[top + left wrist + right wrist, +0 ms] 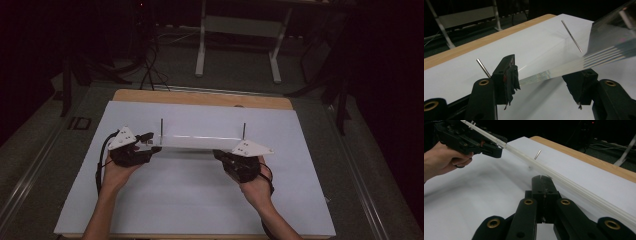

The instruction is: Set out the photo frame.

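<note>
A long clear plate point(200, 142) hangs just above the white board, beside two thin upright metal pins point(161, 126) point(244, 130). My left gripper point(150, 145) is at its left end. In the left gripper view the plate's end point(549, 73) spans the gap from jaw to jaw, so the left gripper point(544, 77) is shut on it across its width. The far pin point(571, 36) stands beyond. My right gripper point(220, 156) sits under the plate's right end. Its jaws point(541, 180) are pressed together with nothing between them, and the plate point(574, 185) passes just beside them.
The white board point(190, 200) covers a wooden table whose bare edge point(200, 97) shows at the back. Beyond it, a white desk frame point(240, 40) and cables stand on a dark floor. The other hand and left gripper point(469, 140) appear in the right gripper view.
</note>
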`<act>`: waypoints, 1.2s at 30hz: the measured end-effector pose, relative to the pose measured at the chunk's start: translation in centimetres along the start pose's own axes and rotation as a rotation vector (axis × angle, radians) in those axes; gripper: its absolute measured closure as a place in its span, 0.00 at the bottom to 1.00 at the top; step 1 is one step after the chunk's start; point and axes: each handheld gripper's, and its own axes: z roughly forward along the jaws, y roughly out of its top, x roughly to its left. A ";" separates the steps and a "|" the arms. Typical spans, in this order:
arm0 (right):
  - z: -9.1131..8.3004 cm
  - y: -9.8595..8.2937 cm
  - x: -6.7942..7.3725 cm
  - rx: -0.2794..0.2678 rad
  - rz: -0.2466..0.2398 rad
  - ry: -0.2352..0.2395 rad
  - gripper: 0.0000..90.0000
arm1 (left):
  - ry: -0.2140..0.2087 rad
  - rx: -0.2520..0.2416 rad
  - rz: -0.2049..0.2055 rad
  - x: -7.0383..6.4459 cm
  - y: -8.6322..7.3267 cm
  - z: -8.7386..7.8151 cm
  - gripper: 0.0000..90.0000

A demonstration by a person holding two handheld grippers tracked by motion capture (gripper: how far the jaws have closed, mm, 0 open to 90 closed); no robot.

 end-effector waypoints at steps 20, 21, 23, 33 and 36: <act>-0.6 0.1 -1.9 0.002 -0.013 -0.073 0.86 | 0.002 -0.003 -0.068 1.3 1.6 0.7 0.50; -0.7 0.0 -2.1 -0.001 -0.009 -0.083 0.86 | 0.004 -0.007 -0.073 1.4 1.7 0.7 0.50; -0.9 -0.1 -2.7 -0.003 0.001 -0.100 0.85 | 0.008 -0.008 -0.079 1.5 1.8 0.8 0.50; -1.6 -0.5 -4.9 -0.006 0.028 -0.156 0.80 | 0.018 -0.008 -0.101 1.9 2.4 1.1 0.50; -1.8 -0.5 -5.5 -0.002 0.041 -0.172 0.76 | 0.025 -0.008 -0.107 2.0 2.6 1.3 0.50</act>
